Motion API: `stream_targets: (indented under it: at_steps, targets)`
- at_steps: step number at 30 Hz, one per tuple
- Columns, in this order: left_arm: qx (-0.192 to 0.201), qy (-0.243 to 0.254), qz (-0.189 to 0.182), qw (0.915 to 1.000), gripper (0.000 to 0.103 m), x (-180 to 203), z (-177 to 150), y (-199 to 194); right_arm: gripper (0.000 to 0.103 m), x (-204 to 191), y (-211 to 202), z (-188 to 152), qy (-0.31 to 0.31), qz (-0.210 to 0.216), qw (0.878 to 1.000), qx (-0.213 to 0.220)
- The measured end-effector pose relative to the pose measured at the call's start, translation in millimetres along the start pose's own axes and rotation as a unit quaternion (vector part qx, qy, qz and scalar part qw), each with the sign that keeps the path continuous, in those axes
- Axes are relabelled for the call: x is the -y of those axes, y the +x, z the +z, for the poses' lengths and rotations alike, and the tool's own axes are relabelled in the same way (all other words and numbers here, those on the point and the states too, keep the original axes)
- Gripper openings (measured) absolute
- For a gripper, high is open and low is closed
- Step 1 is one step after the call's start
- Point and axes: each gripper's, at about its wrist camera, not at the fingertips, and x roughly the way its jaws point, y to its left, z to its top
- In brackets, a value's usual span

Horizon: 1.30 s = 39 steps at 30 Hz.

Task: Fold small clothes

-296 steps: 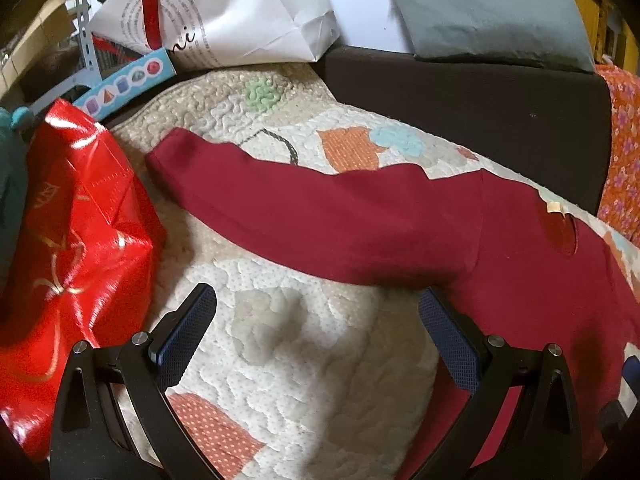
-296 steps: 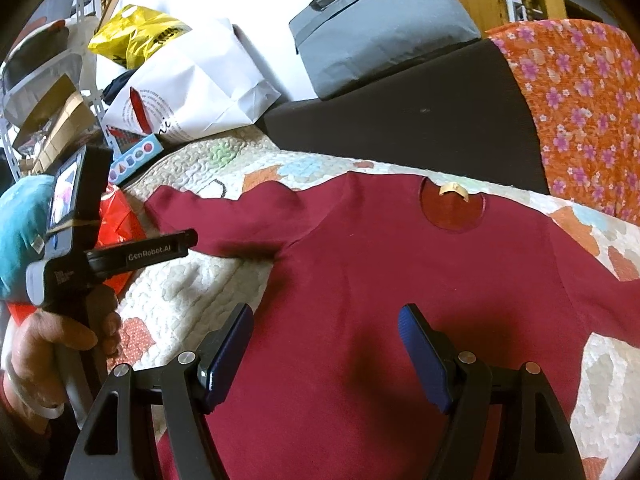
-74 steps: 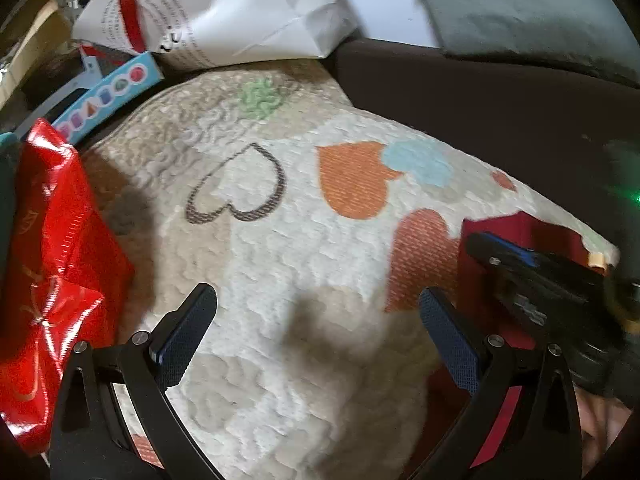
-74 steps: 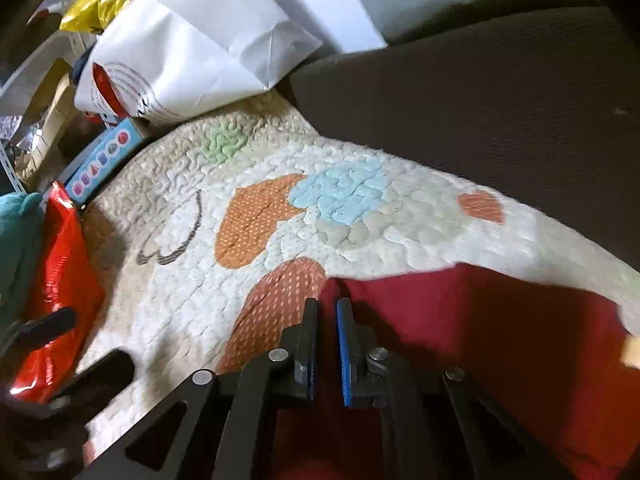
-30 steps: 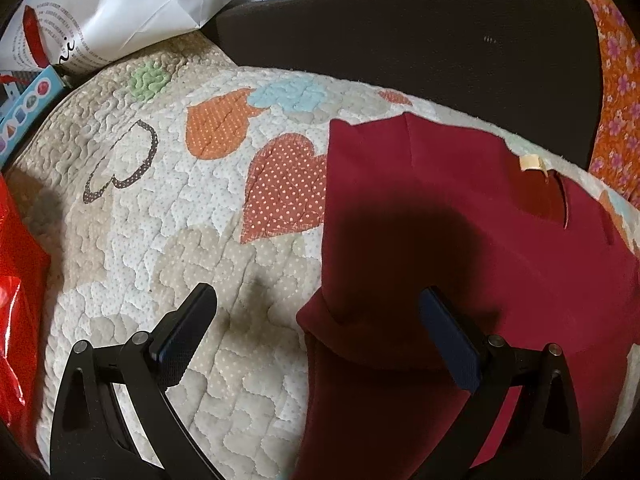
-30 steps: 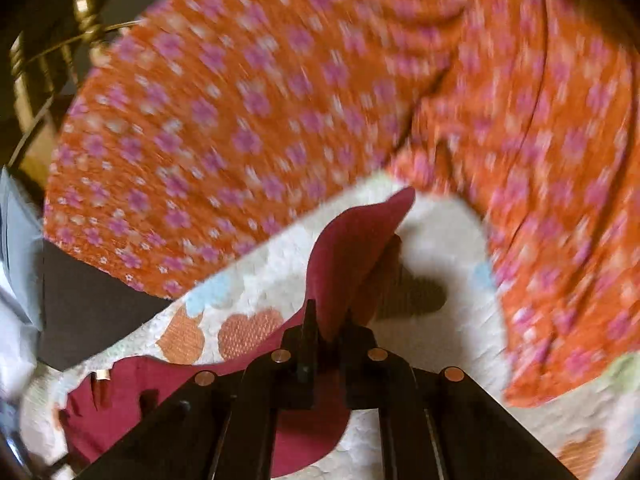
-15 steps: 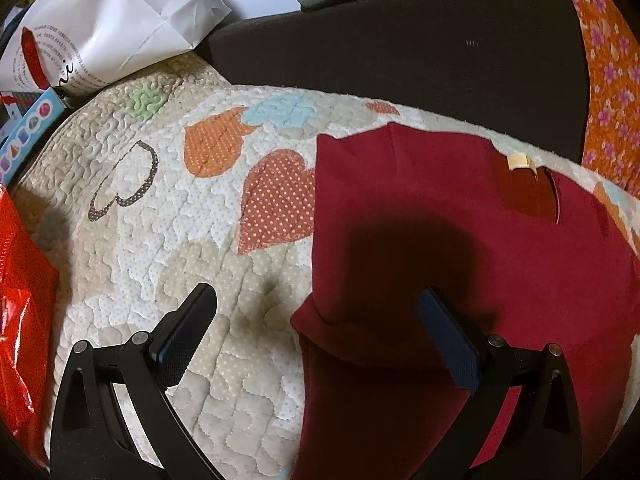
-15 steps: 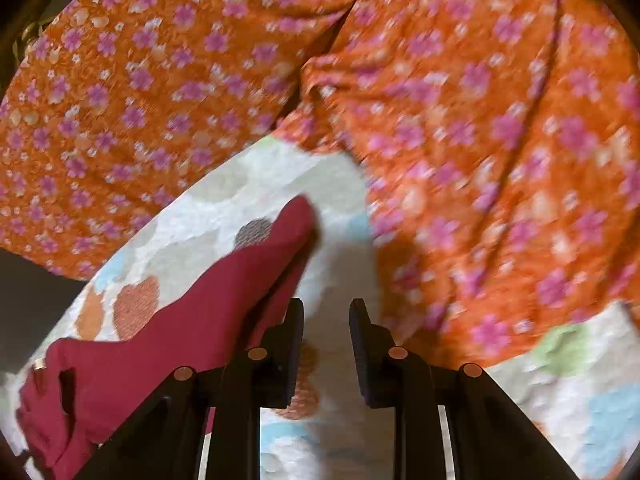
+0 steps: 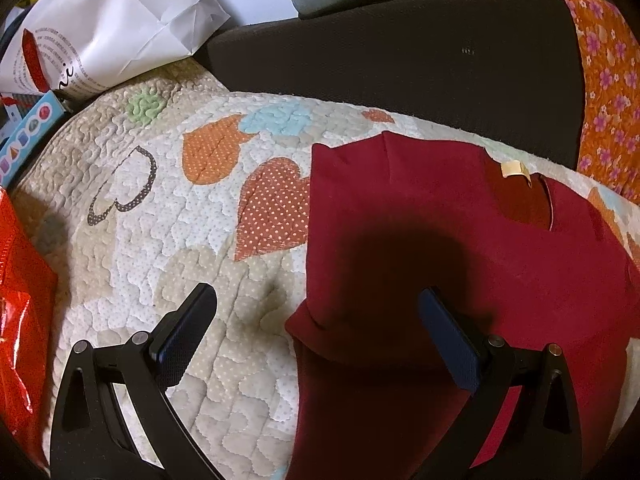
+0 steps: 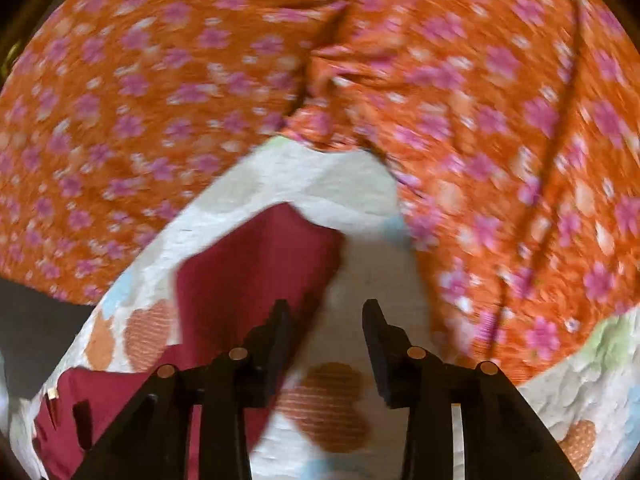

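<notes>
Left wrist view: heart-patterned quilt (image 9: 208, 240), dark sofa back (image 9: 400, 52) behind; both claws spread, pinching nothing.

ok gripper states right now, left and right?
Left gripper: open, holding nothing, above the dark red shirt.
Right gripper: open, fingers have just been opening, nothing between them; the shirt's sleeve lies beside it.

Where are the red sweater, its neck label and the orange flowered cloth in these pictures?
red sweater (image 9: 440, 248): left wrist view, chest of the body.
neck label (image 9: 514, 168): left wrist view, middle of the tag.
orange flowered cloth (image 10: 200, 80): right wrist view, upper left area.
</notes>
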Motion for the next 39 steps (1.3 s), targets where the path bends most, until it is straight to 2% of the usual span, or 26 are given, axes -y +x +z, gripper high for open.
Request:
stream_targets:
  at_steps: [3, 5, 7, 10, 12, 16, 18, 21, 24, 26, 28, 32, 35, 39]
  targets:
    - [-0.003, 0.005, 0.002, 1.0000, 0.102, 1.9, -1.9, 0.4, 0.036, 8.3, 16.5, 3.3, 0.053, 0.054, 0.997, -0.012]
    - [-0.001, 0.003, 0.004, 1.0000, 0.102, 2.3, -2.0, 0.7, 0.036, -2.5, 35.5, 4.7, 0.050, 0.054, 0.997, -0.028]
    - [-0.001, 0.002, 0.004, 1.0000, 0.102, 2.5, -2.1, 0.6, 0.036, -13.6, 42.3, 8.9, 0.043, 0.039, 0.998, -0.005]
    - [0.000, 0.003, 0.003, 1.0000, 0.102, 2.4, -2.4, -0.2, 0.011, -9.7, 43.9, 14.3, 0.069, 0.055, 0.996, -0.009]
    - [0.001, 0.000, 0.002, 1.0000, 0.102, 1.7, -1.0, -0.9, 0.010, -0.4, 25.9, 18.2, 0.077, 0.073, 0.994, -0.001]
    - [0.007, -0.011, -0.004, 0.9999, 0.102, -3.9, 3.6, -7.6, 0.010, 16.9, -51.0, 26.3, 0.045, 0.087, 0.993, 0.070]
    - [0.007, -0.016, -0.006, 0.9998, 0.102, -7.0, 4.7, -10.5, 0.010, 16.8, -81.1, 30.9, 0.036, 0.104, 0.990, 0.086]
    - [0.010, -0.024, -0.008, 0.9996, 0.102, -12.5, 6.1, -15.9, 0.010, -8.8, -110.8, 32.4, 0.005, 0.139, 0.986, 0.091]
    - [0.014, -0.040, -0.017, 0.9990, 0.102, -21.1, 9.2, -22.6, 0.009, -67.6, -125.2, 22.6, -0.052, 0.197, 0.976, 0.077]
    - [0.017, -0.058, -0.028, 0.9978, 0.102, -29.4, 12.0, -27.7, 0.008, -115.9, -131.3, 5.0, -0.100, 0.242, 0.963, 0.056]
    - [0.017, -0.077, -0.043, 0.9960, 0.102, -38.7, 14.9, -31.1, 0.007, -173.4, -134.8, -21.9, -0.150, 0.291, 0.944, 0.029]
    - [0.019, -0.106, -0.058, 0.9925, 0.102, -51.3, 18.9, -33.5, 0.007, -281.2, -138.1, -90.0, -0.228, 0.375, 0.899, -0.015]
    - [0.015, -0.112, -0.063, 0.9916, 0.102, -55.6, 21.1, -32.5, 0.007, -348.4, -130.5, -156.5, -0.267, 0.414, 0.868, -0.059]
    - [0.011, -0.120, -0.072, 0.9901, 0.102, -59.5, 22.9, -29.1, 0.007, -413.7, -93.5, -248.0, -0.293, 0.433, 0.845, -0.117]
